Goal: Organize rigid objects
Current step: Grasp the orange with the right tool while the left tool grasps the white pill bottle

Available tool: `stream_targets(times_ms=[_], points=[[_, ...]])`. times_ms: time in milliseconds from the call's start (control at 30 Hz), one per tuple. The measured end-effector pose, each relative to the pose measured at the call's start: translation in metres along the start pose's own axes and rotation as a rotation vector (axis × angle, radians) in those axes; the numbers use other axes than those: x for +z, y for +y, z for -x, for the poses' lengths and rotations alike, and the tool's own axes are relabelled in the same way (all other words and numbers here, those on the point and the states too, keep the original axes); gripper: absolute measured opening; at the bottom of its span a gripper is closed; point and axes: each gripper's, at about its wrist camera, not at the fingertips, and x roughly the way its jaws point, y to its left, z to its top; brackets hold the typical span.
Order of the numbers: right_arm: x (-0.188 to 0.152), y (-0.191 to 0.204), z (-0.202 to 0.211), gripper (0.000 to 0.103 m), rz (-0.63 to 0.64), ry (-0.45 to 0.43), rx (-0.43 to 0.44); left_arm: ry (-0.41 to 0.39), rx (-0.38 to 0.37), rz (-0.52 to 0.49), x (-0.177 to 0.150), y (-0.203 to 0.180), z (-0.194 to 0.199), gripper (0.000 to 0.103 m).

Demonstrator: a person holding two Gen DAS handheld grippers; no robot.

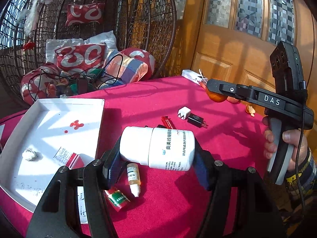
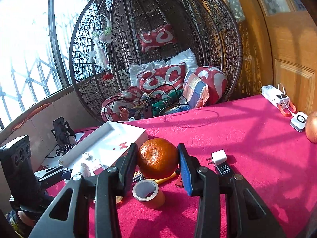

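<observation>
the left gripper (image 1: pixel 157 154) is clamped on a white bottle (image 1: pixel 158 148), which lies sideways between the blue pads and is held above the counter (image 1: pixel 178 198), cap toward the left pad. under it on the pink cloth lie a small dropper bottle (image 1: pixel 133 178) and a green-and-red vial (image 1: pixel 117 199). left of the bottle sits a white tray (image 1: pixel 99 107); a small red-and-white box (image 1: pixel 68 157) and a crumpled white bit (image 1: pixel 29 154) lie in it, and red marks show on its floor. past the bottle, a red lighter (image 1: pixel 168 122), a white plug (image 1: pixel 183 113) and a black plug (image 1: pixel 196 120) lie close together on the cloth.

the right gripper (image 2: pixel 157 158) squeezes an orange (image 2: pixel 157 158) between its pads, lifted off the counter; a hand (image 1: pixel 285 146) grips its handle at the right edge of the left wrist view. below the orange sits a tape roll (image 2: pixel 148 193), standing on its side rim on the cloth, with a yellow tool (image 2: pixel 165 178) just behind it, partly hidden. the white plug (image 2: pixel 218 157) and black plug (image 2: pixel 224 168) lie just right of the right pad. at the far right edge of the counter rest a white power bank (image 2: pixel 275 97), a small white square device (image 2: pixel 299 122) and part of an apple (image 2: pixel 312 127). behind the counter hangs a wicker chair (image 2: pixel 218 39) filled with 4 or more cushions and black cables.
</observation>
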Motion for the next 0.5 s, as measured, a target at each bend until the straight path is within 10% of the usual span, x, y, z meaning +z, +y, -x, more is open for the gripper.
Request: stream_targets(times_ms=[500], points=[[-0.003, 0.014, -0.007, 0.04, 0.023, 0.023, 0.048, -0.051, 0.027, 0.066, 0.001, 0.018, 0.017, 0.064]])
